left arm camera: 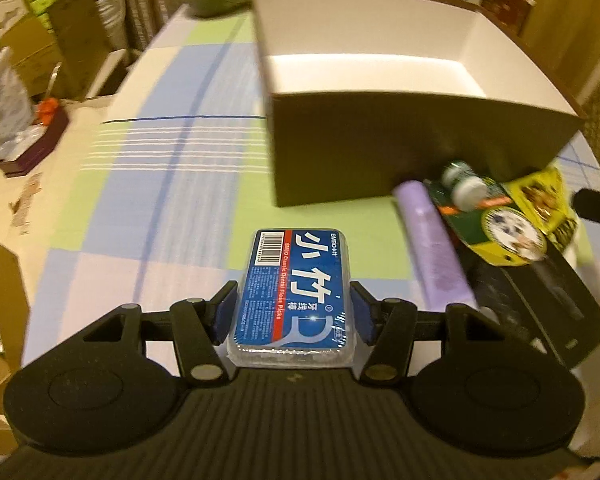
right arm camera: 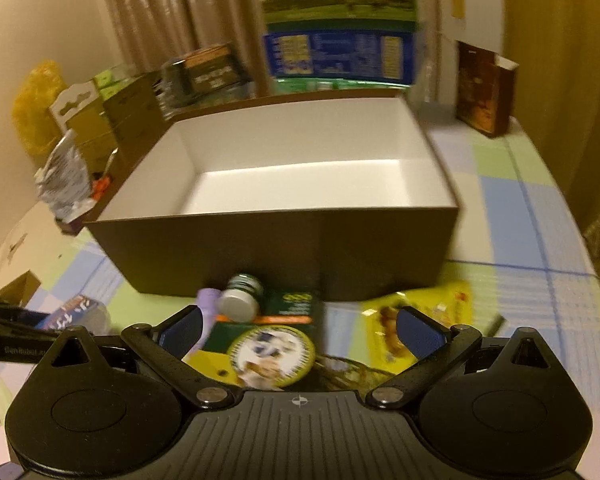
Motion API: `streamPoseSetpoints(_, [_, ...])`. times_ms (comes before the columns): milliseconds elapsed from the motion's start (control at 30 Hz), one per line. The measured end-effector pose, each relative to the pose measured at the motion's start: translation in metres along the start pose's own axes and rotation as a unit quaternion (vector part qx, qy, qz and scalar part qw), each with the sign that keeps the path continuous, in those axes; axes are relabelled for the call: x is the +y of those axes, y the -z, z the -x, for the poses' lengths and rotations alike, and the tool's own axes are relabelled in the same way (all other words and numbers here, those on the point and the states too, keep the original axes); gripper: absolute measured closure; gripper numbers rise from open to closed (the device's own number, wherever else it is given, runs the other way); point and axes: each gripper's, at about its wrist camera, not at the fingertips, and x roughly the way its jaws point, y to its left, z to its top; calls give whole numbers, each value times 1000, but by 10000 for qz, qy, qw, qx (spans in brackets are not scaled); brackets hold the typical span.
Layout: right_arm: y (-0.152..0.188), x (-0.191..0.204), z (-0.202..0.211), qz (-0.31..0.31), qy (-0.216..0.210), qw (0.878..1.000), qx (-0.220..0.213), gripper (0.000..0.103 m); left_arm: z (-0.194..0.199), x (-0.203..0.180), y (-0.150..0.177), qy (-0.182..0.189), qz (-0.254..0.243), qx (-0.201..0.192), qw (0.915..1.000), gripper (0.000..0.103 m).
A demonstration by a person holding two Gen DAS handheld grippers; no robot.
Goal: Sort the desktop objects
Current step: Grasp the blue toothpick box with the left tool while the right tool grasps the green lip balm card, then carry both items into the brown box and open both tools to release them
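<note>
We've got the dental floss picks box (left arm camera: 292,300) clamped in the left gripper (left arm camera: 293,316), low centre. Right gripper (right arm camera: 300,334) jaws apart, empty, over the pile. The brown box (right arm camera: 260,240) above holds nothing yet; purple roll (left arm camera: 432,248), small bottle (right arm camera: 242,296) and snack packets (right arm camera: 272,344) remain.

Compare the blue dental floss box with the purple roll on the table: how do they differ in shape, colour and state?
The dental floss box is a flat rounded rectangle, while the purple roll is a long cylinder. The box is blue with printed white lettering; the roll is plain lilac. The box is clamped between the left gripper's fingers; the roll lies free beside other packets. Both sit in front of the open brown box.
</note>
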Motion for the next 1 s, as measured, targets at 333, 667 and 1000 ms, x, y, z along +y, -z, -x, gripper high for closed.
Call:
streamPoseSetpoints(333, [-14, 28, -61, 340, -128, 9977, 564, 45, 2, 42, -18, -357, 300, -195, 9987, 50])
streamPoseSetpoints(667, [-18, 36, -101, 440, 32, 9937, 1033, 62, -7, 57, -33, -409, 361, -228, 9983, 50])
streamPoseSetpoints(1000, [-20, 34, -95, 403, -94, 9928, 1120, 71, -8, 57, -37, -340, 324, -239, 9986, 50])
